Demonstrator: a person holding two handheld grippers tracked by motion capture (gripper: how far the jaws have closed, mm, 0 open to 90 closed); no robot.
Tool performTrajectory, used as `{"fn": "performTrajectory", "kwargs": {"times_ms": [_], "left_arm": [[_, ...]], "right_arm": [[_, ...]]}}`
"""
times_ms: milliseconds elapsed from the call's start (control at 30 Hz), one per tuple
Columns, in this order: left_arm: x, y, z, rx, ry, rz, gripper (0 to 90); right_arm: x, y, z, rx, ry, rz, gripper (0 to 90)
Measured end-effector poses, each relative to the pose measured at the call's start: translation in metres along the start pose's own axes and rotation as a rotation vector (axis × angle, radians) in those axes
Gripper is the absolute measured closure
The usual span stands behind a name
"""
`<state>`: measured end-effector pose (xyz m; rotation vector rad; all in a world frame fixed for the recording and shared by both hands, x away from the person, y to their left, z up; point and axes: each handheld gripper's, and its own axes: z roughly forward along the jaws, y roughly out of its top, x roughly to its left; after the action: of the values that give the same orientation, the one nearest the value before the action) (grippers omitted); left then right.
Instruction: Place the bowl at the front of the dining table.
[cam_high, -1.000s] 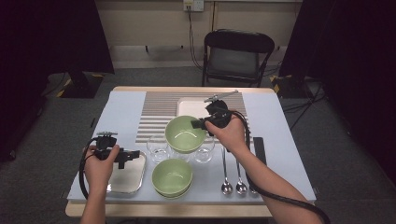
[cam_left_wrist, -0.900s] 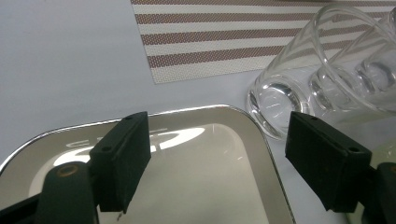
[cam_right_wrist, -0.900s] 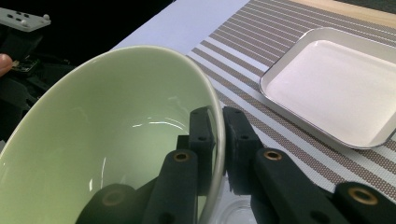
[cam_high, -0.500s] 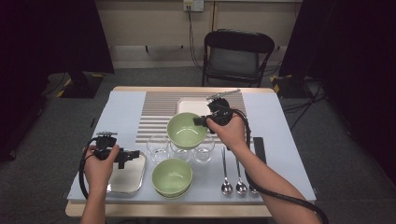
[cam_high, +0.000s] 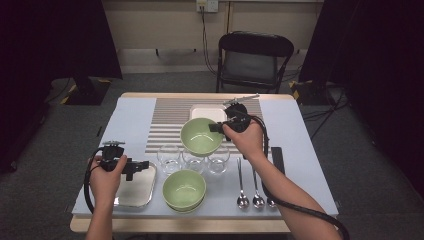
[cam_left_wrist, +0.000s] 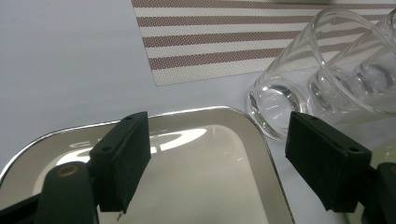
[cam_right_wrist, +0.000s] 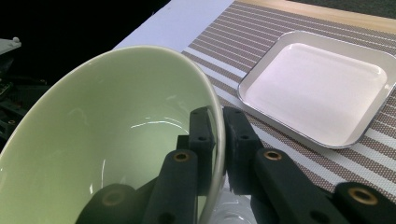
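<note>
Above the striped placemat (cam_high: 172, 120), my right gripper (cam_high: 220, 127) pinches the rim of a pale green bowl (cam_high: 201, 136), jaws nearly closed with one pad inside the wall and one outside, as the right gripper view shows (cam_right_wrist: 215, 140). The bowl hangs tilted in the air over the row of three clear glasses (cam_high: 194, 159), with the white square tray (cam_high: 206, 111) just beyond it on the mat and a second green bowl (cam_high: 184, 189) resting nearer my side of the table. My left gripper (cam_high: 136, 166) hovers over the steel tray (cam_high: 141, 192), jaws wide apart and holding nothing. The risk, as I judge it, lies in that thin one-sided grip: glazed ceramic is slick, and the weight of the bowl hangs off a single point on the rim, so it could pivot or slide out of the pads. A drop here would land on the glasses below. Lowering it while tilted could also clip the nearest glass or knock the spoons (cam_high: 248, 186) askew.
</note>
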<state>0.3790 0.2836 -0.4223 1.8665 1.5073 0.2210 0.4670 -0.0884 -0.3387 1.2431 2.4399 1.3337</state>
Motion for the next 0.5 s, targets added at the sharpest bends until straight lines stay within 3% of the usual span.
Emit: {"fn": "performTrajectory", "kwargs": {"times_ms": [500], "left_arm": [[0.0003,0.0003,-0.0004,-0.001,-0.002,-0.002,22.3]], "right_arm": [[-0.0034,0.0064,0.0015,-0.015,-0.034,0.018,82.9]]}}
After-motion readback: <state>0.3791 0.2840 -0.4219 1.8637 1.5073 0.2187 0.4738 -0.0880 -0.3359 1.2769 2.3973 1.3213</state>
